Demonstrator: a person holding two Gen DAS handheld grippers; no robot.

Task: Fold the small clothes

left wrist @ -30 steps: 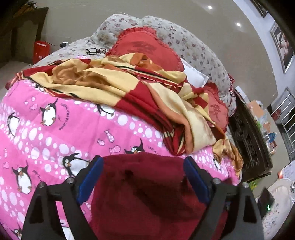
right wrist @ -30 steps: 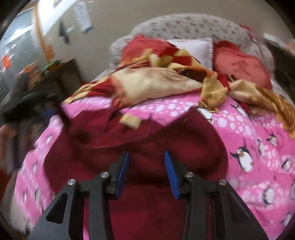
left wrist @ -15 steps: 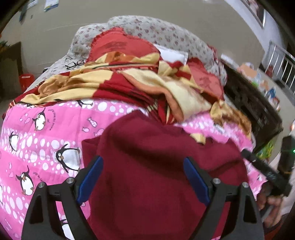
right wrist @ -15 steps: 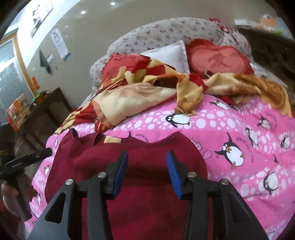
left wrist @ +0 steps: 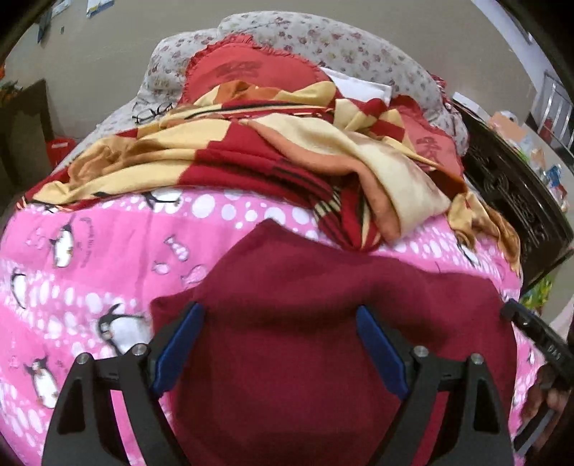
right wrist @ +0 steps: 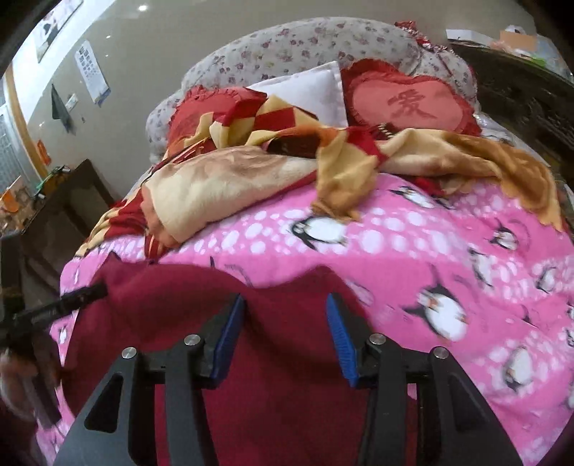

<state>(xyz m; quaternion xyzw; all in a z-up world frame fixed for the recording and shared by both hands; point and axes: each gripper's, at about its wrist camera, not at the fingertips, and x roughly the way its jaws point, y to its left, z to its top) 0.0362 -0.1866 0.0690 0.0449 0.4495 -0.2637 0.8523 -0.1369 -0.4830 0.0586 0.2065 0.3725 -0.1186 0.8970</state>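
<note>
The garment [left wrist: 308,322] was matt, soft maroon cloth. The cover [left wrist: 107,258] under it was fleecy pink fabric. The blanket [left wrist: 251,150] looked plush with a slight sheen. Both grippers [left wrist: 280,344] [right wrist: 285,329] had matt black plastic frames, blue pads [right wrist: 339,337] and shiny metal screws.

Stood against a plain beige wall [right wrist: 150,53] hung with posters [right wrist: 91,71]. Lit by ceiling spots [right wrist: 142,7]. Flanked by dark carved wooden furniture [left wrist: 509,200] on one side, a dark cabinet [right wrist: 68,211] on the other.
</note>
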